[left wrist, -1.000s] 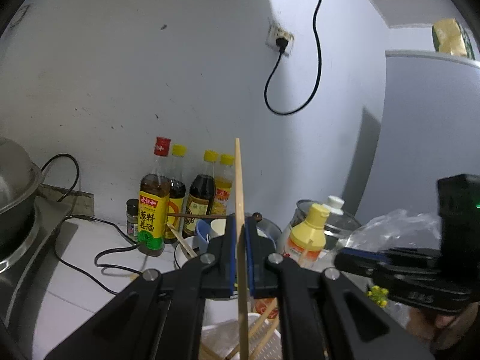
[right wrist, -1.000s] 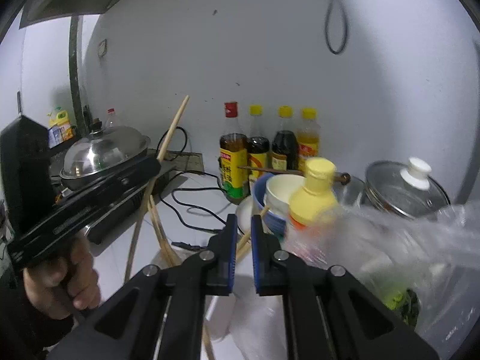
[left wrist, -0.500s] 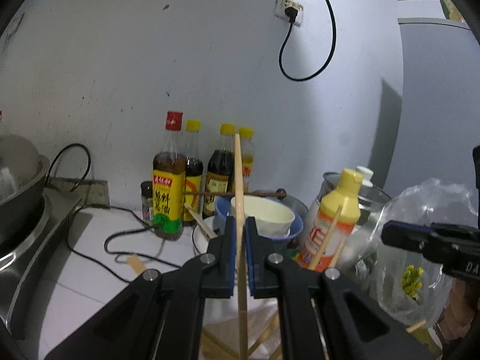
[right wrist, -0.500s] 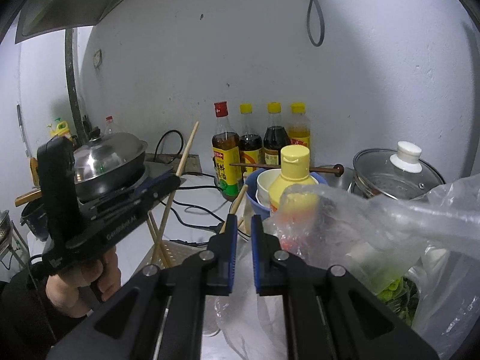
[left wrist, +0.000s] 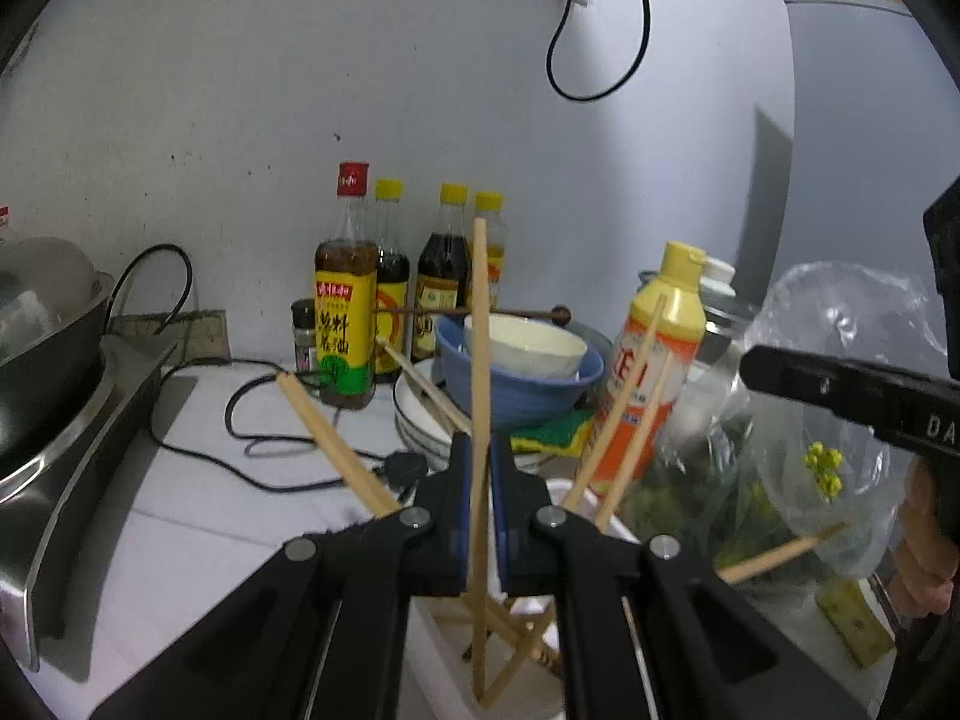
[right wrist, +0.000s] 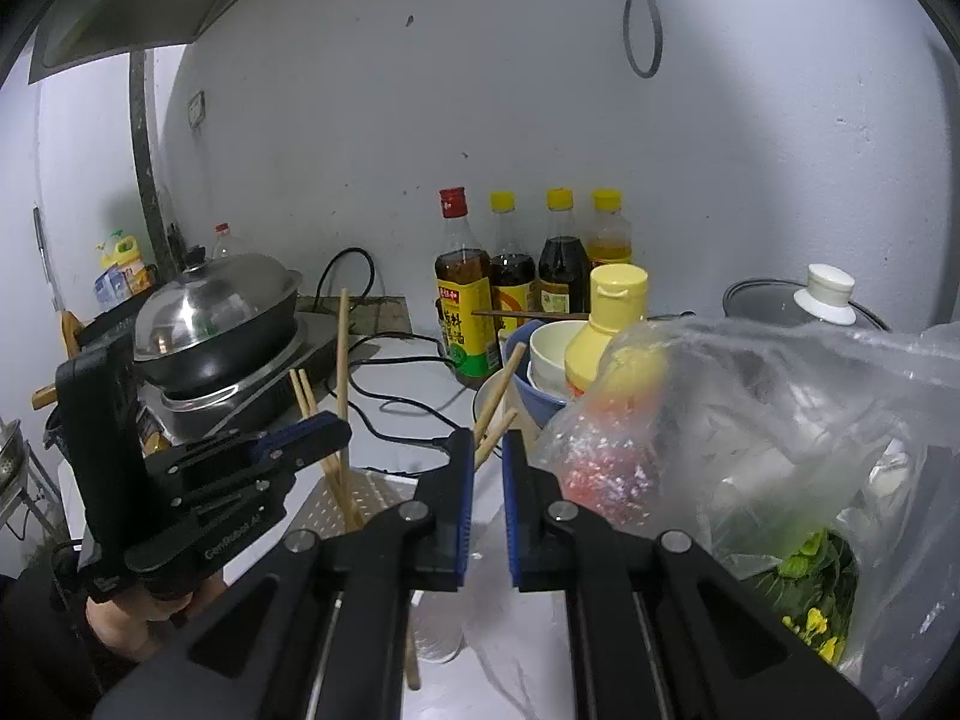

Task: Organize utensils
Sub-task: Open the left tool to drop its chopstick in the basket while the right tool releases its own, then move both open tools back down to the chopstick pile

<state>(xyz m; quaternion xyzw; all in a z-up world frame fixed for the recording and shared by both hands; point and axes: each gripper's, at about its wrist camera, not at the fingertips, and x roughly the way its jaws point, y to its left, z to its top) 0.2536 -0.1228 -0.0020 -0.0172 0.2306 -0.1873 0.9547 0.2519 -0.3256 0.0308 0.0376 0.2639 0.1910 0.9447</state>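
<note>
A chopstick (left wrist: 478,360) is pinched upright in the left tool (left wrist: 480,498), its lower end down inside a white holder (left wrist: 576,492) among other leaning chopsticks (left wrist: 624,414). The right tool (right wrist: 483,486) is held slightly parted, gripping nothing, beside a plastic bag (right wrist: 780,420). Bowls (left wrist: 528,372) and bottles (left wrist: 345,294) are seen behind on the tabletop (left wrist: 198,516).
</note>
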